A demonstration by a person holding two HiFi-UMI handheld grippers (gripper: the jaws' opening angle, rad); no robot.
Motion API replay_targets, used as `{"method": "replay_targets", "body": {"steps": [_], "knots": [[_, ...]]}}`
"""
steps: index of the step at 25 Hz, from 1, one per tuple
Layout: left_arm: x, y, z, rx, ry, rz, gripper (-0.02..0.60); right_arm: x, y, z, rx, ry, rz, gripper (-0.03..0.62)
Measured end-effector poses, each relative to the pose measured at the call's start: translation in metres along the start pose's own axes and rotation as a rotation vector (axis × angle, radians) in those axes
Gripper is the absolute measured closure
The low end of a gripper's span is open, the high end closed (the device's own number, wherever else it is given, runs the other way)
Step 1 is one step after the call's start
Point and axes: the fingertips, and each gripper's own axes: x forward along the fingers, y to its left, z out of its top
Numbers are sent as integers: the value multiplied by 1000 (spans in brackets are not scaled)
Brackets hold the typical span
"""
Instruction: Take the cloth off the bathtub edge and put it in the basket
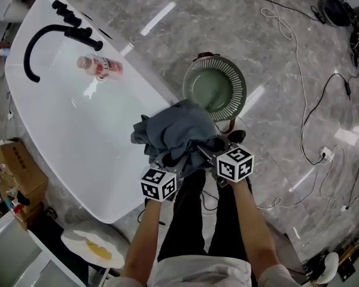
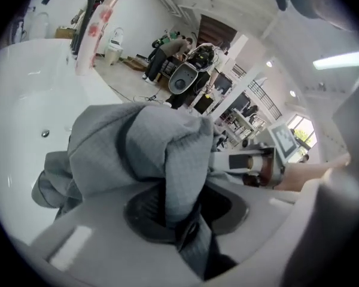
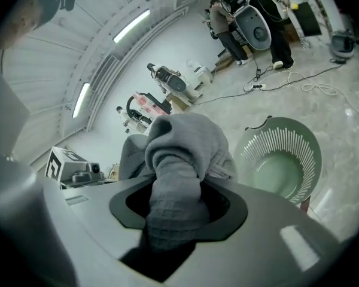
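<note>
White bathtub [image 1: 66,118] on the left. The left gripper [image 2: 182,220] is clamped on the bunched grey cloth [image 1: 182,127], and the right gripper [image 3: 173,220] bites the same bundle. The green slatted basket [image 1: 234,79] is just beyond. Best to centre the bundle over the basket, then let both go together.

The cloth [image 1: 179,127] is slate grey with a fine waffle grid. The basket [image 1: 240,85] is pale green, its wall slotted. The bathtub [image 1: 66,130] is white, its faucet [image 1: 42,33] black; the floor [image 1: 275,58] is grey veined marble.
</note>
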Motion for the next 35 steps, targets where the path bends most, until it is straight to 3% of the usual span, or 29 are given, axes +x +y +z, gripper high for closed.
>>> {"method": "replay_targets", "body": {"steps": [6,13,22,30,35], "knots": [[-7,-27,46,58,-45,-18,436,-27,25,40,21,-122,75,457],[15,-64,86,43,-87,-61,437,-64,13,88,-34,-193,45,457],[72,-117,139,43,-125,-114,437,-116,-32,149,-58,-250,14,457],[135,-170,197,53,-192,-211,438,-170,-95,208,29,-386,-4,457],[158,-173,212,32,-200,-221,439,-171,-120,223,90,-392,-19,457]]}}
